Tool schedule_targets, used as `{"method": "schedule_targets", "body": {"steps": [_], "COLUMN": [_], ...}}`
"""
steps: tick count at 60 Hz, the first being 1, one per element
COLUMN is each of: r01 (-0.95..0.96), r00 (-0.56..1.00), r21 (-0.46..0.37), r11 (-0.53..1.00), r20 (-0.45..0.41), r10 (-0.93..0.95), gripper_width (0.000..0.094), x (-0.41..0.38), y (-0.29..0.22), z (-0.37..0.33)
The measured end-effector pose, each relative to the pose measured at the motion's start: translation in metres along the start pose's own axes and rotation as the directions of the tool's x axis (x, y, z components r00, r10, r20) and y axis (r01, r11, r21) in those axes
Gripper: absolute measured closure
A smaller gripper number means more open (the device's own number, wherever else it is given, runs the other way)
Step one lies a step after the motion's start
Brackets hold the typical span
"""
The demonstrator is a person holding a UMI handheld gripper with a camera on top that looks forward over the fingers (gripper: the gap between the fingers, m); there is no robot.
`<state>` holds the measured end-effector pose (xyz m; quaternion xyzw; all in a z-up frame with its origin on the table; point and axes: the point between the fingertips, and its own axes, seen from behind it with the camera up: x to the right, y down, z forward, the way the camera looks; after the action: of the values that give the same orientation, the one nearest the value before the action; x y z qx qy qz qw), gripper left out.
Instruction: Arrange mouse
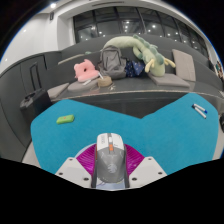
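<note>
claw (111, 170) is pointing level toward 12 o'clock over the teal worktop (150, 130), fingers closing on the grey mouse (109, 160) between the magenta pads (92, 160), green block (65, 119) lying at 10 o'clock.

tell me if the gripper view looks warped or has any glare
Gripper view: strong fisheye warp, so the teal mat's far edge bows and the room curves; small ceiling-light glare at top; the mouse held in the gripper looks sharp.
</note>
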<state>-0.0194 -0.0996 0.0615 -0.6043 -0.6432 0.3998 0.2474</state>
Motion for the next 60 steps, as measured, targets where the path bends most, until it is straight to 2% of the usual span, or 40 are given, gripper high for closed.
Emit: {"method": "schedule_targets", "body": {"steps": [9, 12, 16, 17, 19, 20, 24, 26, 30, 39, 50, 60], "r01": [0.048, 0.069, 0.074, 0.075, 0.085, 0.087, 0.084, 0.090, 0.120, 0.120, 0.085, 0.035], "r00": [0.999, 0.997, 0.996, 0.996, 0.995, 0.995, 0.993, 0.993, 0.990, 0.990, 0.987, 0.988], "r21": [-0.109, -0.066, -0.074, -0.072, -0.077, -0.084, -0.112, -0.109, -0.082, -0.069, -0.119, -0.161], "r11": [0.993, 0.995, 0.995, 0.995, 0.993, 0.993, 0.990, 0.990, 0.989, 0.990, 0.989, 0.986], "r20": [-0.019, -0.035, -0.042, -0.044, -0.045, -0.047, -0.070, -0.068, -0.062, -0.071, -0.124, -0.144], "r10": [-0.051, -0.071, -0.077, -0.078, -0.088, -0.091, -0.092, -0.098, -0.125, -0.125, -0.100, -0.058], "gripper_width": [0.0567, 0.0561, 0.0511, 0.0444, 0.0417, 0.0374, 0.0062, 0.0107, 0.0081, 0.0088, 0.0088, 0.0084], "x": [-0.020, -0.021, -0.023, -0.023, -0.021, -0.020, -0.017, -0.019, -0.019, -0.024, -0.011, -0.010], "y": [0.070, 0.065, 0.068, 0.068, 0.068, 0.069, 0.071, 0.068, 0.052, 0.037, 0.058, 0.083], "z": [0.034, 0.036, 0.035, 0.035, 0.036, 0.036, 0.030, 0.022, -0.003, -0.083, -0.166, -0.207]}}
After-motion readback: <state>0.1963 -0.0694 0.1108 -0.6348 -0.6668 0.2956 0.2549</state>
